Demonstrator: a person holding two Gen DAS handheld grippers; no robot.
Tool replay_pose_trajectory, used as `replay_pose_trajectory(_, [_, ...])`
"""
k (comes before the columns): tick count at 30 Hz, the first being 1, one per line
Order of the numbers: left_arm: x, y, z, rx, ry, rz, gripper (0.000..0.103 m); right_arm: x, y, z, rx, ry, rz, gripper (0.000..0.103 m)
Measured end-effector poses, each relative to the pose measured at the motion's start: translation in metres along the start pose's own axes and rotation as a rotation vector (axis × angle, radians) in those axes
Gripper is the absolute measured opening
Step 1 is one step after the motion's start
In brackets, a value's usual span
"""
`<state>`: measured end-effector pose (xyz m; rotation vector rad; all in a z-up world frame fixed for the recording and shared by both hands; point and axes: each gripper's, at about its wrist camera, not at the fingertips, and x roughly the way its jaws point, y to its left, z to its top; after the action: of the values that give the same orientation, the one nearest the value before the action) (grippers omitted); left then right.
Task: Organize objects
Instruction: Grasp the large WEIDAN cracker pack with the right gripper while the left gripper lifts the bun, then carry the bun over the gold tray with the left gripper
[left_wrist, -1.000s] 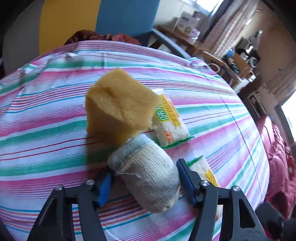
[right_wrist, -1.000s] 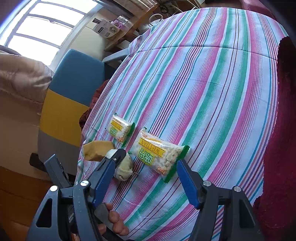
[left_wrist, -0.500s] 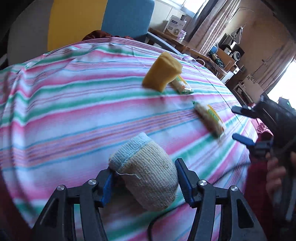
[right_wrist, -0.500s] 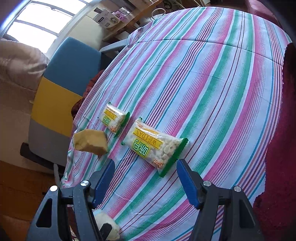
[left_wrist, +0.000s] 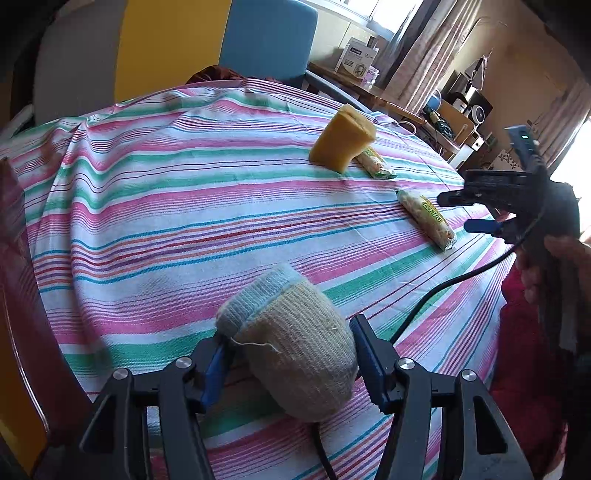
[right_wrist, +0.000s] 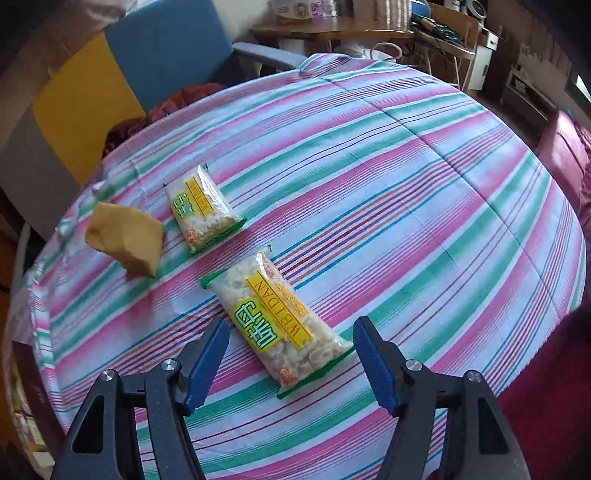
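The left claw (left_wrist: 291, 363) is clenched on a rolled sock (left_wrist: 291, 343), a soft knitted bundle, beige with a pale blue cuff, carried above the near edge of the bench (left_wrist: 155, 229), which wears a striped cloth of pink, green and white. Farther in stands a yellow sponge block (right_wrist: 125, 240), spongy and squared, tilted on one corner. Just beside it lies a small snack packet (right_wrist: 201, 210), crinkly clear film with a yellow label. The nearer snack packet (right_wrist: 280, 321) lies directly ahead of the right claw (right_wrist: 290, 356), which is released and wide. Its long axis runs diagonally, near end toward the right finger. The right claw is plainly nearer; it probably hovers just above, though height is hard to judge.
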<state>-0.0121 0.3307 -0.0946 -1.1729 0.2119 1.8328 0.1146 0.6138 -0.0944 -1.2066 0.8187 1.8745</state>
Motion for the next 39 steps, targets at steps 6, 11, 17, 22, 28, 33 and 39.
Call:
replay_pose_trajectory(6, [-0.003,0.002,-0.003,-0.017,-0.013,-0.003,0.062,0.026,0.006,0.009,-0.060,0.015,-0.040,0.071])
replay_pose_trajectory(11, [-0.002,-0.001,-0.006,-0.001,-0.031,0.013,0.063,0.029,0.020,0.002,-0.146,0.021,-0.066,0.044])
replay_pose_trajectory(17, [-0.003,-0.007,-0.011,0.034,-0.049,0.033,0.059,0.031,0.028,-0.003,-0.216,0.012,-0.069,0.042])
replay_pose_trajectory(22, [-0.011,-0.014,-0.015,0.063,-0.057,0.057,0.054,0.032,0.024,-0.006,-0.221,0.001,-0.059,0.043])
replay_pose_trajectory(28, [-0.035,-0.012,-0.017,0.055,-0.093,0.065,0.054,0.030,0.029,-0.011,-0.285,-0.022,-0.103,0.038])
replay_pose_trajectory(33, [-0.071,-0.009,-0.011,0.033,-0.170,0.085,0.054,0.022,0.046,-0.017,-0.372,-0.054,-0.073,0.037])
replay_pose_trajectory(39, [-0.113,0.005,-0.006,-0.001,-0.260,0.180,0.054,0.027,0.099,-0.040,-0.591,-0.074,-0.026,0.037])
